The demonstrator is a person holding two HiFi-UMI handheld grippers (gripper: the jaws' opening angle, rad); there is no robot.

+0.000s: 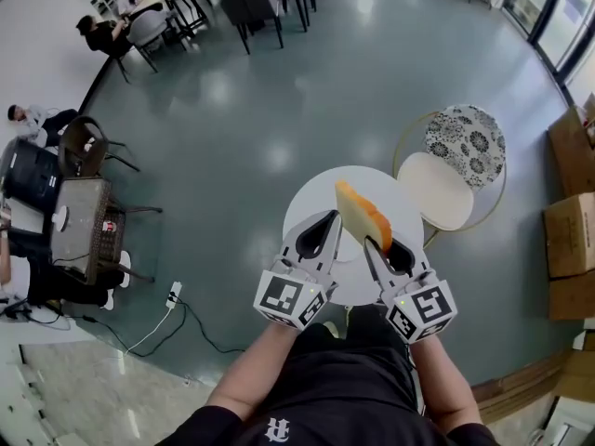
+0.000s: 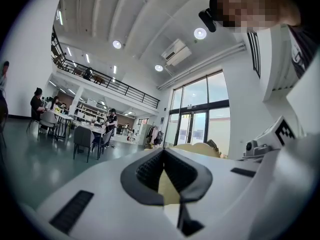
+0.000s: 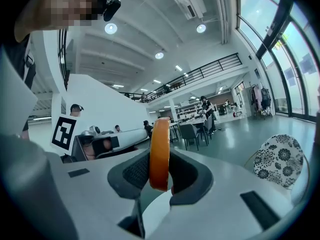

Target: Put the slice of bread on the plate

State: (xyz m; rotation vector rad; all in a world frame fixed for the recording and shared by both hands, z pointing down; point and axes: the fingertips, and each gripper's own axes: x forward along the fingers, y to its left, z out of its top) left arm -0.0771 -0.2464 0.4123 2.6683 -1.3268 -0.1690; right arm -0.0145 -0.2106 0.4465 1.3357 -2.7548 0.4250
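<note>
Right gripper [image 1: 376,245] is clamped on the orange-crusted yellow bread slice [image 1: 363,216]. The slice stands on edge, long axis running from the jaws toward far left, above the round white tabletop [image 1: 316,189]. Left gripper [image 1: 321,223] has its jaws together and empty, just left of the slice. I can't tell the plate apart from the white top; likely it lies straight below. Right hand carries, so the next move probably needs lowering and tipping the slice flat.
</note>
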